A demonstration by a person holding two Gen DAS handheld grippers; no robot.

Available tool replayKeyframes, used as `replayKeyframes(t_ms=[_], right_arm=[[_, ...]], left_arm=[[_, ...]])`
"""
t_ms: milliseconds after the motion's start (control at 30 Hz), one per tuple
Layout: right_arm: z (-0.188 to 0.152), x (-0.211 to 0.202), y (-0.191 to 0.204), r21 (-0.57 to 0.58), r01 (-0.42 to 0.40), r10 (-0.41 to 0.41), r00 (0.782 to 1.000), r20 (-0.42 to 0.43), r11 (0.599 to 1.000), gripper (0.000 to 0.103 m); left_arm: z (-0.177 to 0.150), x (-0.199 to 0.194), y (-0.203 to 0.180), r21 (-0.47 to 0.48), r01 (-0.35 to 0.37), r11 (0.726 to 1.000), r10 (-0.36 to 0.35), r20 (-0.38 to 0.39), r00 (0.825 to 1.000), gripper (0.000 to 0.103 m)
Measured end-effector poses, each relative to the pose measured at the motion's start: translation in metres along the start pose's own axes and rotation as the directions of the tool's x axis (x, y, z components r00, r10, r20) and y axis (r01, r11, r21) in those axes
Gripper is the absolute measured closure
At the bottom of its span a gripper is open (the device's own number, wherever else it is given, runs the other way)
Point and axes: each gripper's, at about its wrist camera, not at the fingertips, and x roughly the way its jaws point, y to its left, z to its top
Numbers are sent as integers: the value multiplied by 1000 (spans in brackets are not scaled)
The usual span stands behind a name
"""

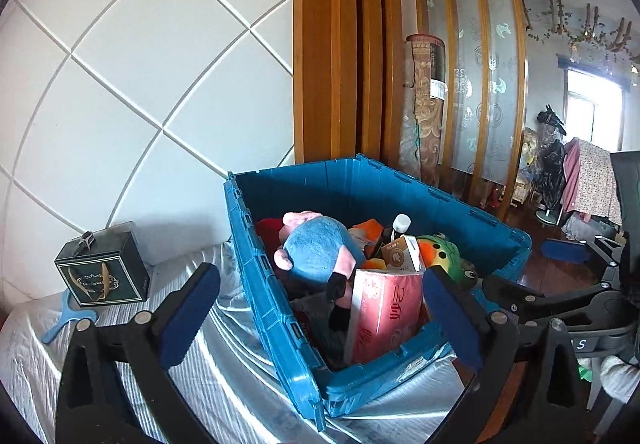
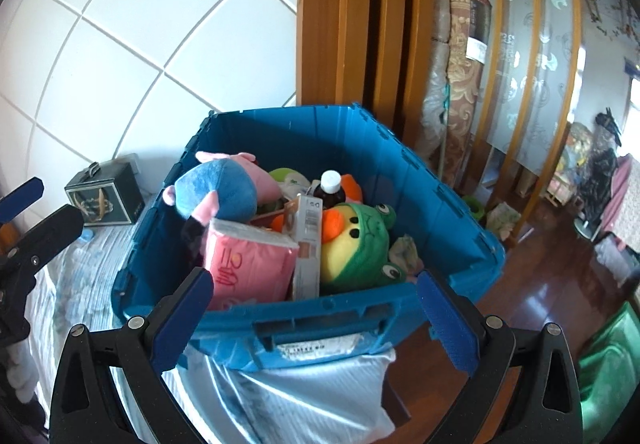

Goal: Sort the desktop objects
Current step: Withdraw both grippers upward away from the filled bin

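A blue plastic bin (image 1: 472, 216) (image 2: 336, 316) stands on a table with a silvery striped cloth (image 1: 224, 376) (image 2: 320, 396). Inside lie a blue and pink plush (image 1: 316, 248) (image 2: 218, 190), a pink tissue pack (image 1: 384, 312) (image 2: 248, 264), a green and yellow frog plush (image 1: 444, 252) (image 2: 356, 244), a small carton (image 1: 400, 252) (image 2: 308, 240) and a dark bottle with a white cap (image 1: 400, 224) (image 2: 330, 184). My left gripper (image 1: 320, 316) is open and empty above the bin's near corner. My right gripper (image 2: 316, 316) is open and empty at the bin's near wall.
A dark green gift box (image 1: 102, 268) (image 2: 106, 198) and a light blue hand mirror (image 1: 66, 318) sit on the cloth left of the bin. A white tiled wall and wooden panels stand behind. The table edge drops to a wooden floor on the right.
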Motion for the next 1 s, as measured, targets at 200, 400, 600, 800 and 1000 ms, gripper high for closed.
replayKeyframes(t_ms=[200,400,600,800,1000], right_arm=[[-14,-19,13,-6,35,-35,999,7,999,0],[-23,-26,18,-5,50,-50,999,-3,999,0],[-27,-26,20,0,54,-54,998,-14,999,0],[-27,-25,21,-2,55,-55,998,-18,998,0],[-27,-22,19,0,50,-50,999,-19,999,0]], left_arm=[[-10,-1,5,-32,24,999,-27,-88,996,1],[-17,-7,4,-18,10,1000,-12,-101,995,1],[-19,-10,2,-16,28,999,-29,-107,994,1],[-19,-11,3,-29,32,999,-34,-103,994,1],[-20,-12,4,-40,26,999,-30,-99,995,1]])
